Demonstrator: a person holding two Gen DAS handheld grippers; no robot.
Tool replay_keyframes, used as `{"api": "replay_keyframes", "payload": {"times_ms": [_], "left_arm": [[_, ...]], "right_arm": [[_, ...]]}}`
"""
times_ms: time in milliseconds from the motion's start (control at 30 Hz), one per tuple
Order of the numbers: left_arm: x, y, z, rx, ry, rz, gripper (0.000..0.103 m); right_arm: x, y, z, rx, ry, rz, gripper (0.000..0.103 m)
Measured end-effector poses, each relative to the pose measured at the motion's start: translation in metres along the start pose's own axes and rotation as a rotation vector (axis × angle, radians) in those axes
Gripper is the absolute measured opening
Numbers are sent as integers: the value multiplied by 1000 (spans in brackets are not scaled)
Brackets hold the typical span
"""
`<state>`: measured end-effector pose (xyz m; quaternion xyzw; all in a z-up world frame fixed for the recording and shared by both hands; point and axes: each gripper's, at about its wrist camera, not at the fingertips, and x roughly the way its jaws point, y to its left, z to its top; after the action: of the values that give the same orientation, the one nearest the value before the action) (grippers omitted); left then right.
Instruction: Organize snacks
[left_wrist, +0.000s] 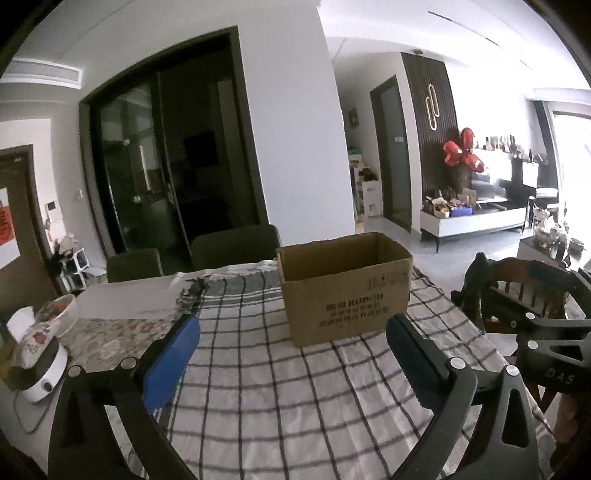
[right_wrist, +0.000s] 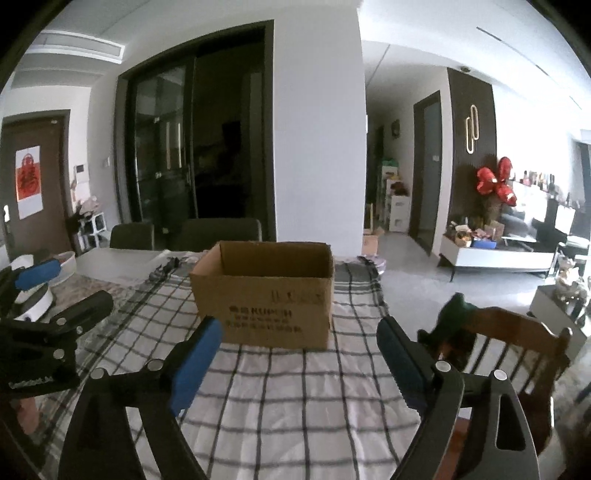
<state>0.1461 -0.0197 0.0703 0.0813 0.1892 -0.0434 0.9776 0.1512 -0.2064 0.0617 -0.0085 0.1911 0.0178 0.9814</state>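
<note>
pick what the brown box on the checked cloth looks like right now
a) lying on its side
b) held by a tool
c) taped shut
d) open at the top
d: the box stands upright on the cloth with its top open and its inner walls showing; both tools are open and short of it.

A brown cardboard box (left_wrist: 345, 291) (right_wrist: 264, 293) stands upright on the checked tablecloth (left_wrist: 258, 387) (right_wrist: 295, 398), its top open and its flaps out of sight. Dark printed lettering runs across the side facing this way, and a smudged stamp sits near that side's upper right corner. Its inside cannot be seen from here. It sits toward the cloth's far end.
</note>
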Motion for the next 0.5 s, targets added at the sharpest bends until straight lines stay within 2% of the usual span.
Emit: {"api": "replay_keyframes", "payload": {"times_ms": [300,500], "left_arm": [[-50,-2,-31,-23,-7,10,103],[-71,-4,-50,-36,11,-23,103]], "right_arm": [[-56,6,-31,17,1,6,92],[-77,8,-52,40,24,21,92]]}}
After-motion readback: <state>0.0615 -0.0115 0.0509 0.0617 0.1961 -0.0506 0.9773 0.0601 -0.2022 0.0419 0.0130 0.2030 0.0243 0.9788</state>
